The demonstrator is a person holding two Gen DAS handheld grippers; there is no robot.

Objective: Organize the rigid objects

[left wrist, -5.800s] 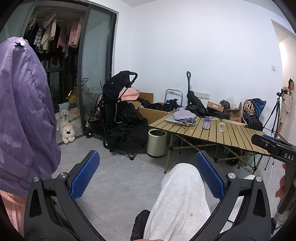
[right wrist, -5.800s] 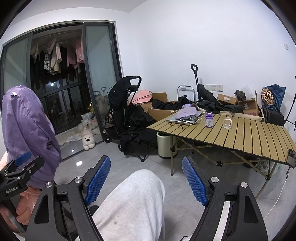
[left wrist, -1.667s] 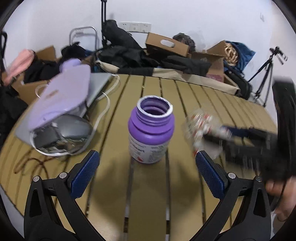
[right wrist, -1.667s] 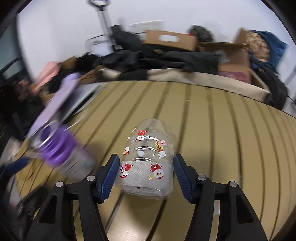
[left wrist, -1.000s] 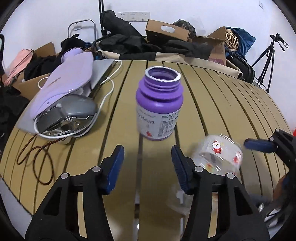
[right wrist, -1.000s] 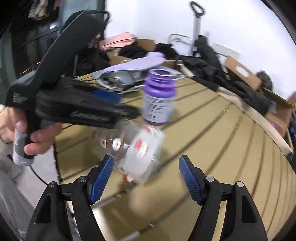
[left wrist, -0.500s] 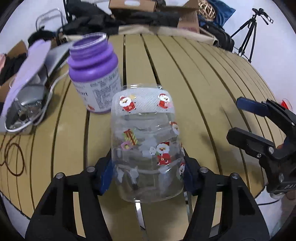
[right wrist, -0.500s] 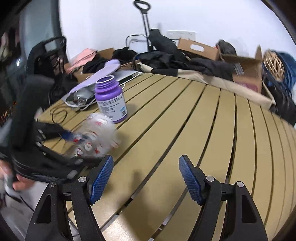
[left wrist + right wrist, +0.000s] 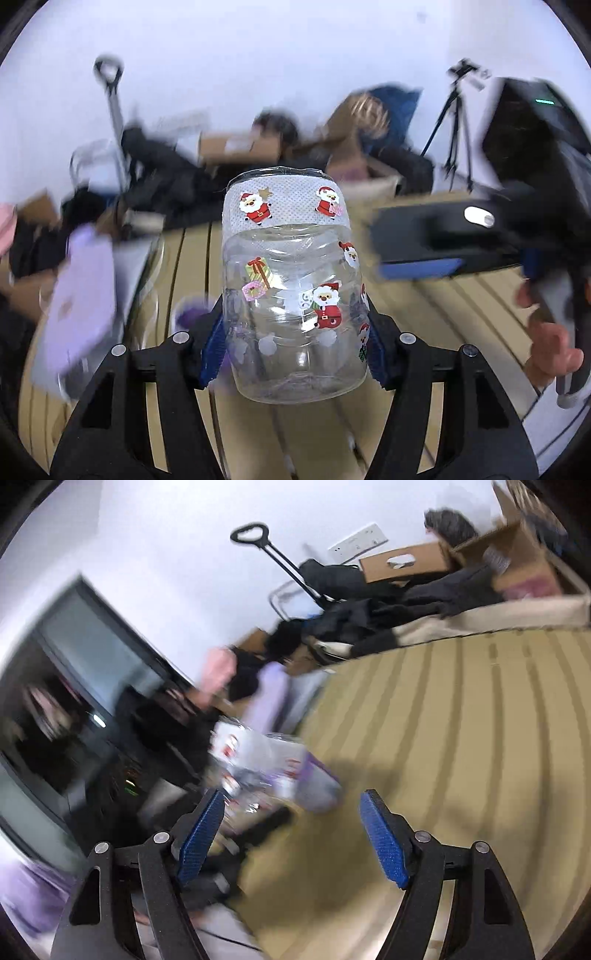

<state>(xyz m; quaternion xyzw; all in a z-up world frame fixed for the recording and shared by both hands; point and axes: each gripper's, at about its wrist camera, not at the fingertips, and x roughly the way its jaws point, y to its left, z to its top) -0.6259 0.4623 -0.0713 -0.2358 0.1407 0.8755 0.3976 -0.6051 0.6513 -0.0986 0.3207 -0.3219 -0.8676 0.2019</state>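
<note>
The left gripper (image 9: 293, 345) has lifted the clear jar (image 9: 291, 288) off the table (image 9: 458, 295); it now hides most of the purple bottle (image 9: 188, 314). The right gripper (image 9: 291, 834) has tilted leftward, empty.

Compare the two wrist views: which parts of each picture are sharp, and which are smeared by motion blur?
Left wrist view: the clear jar and the left hand-held gripper clamping it are sharp; the slatted table, boxes and tripod behind are smeared. Right wrist view: only the open right hand-held gripper is crisp; the jar and the room at left streak badly, the table less so.
</note>
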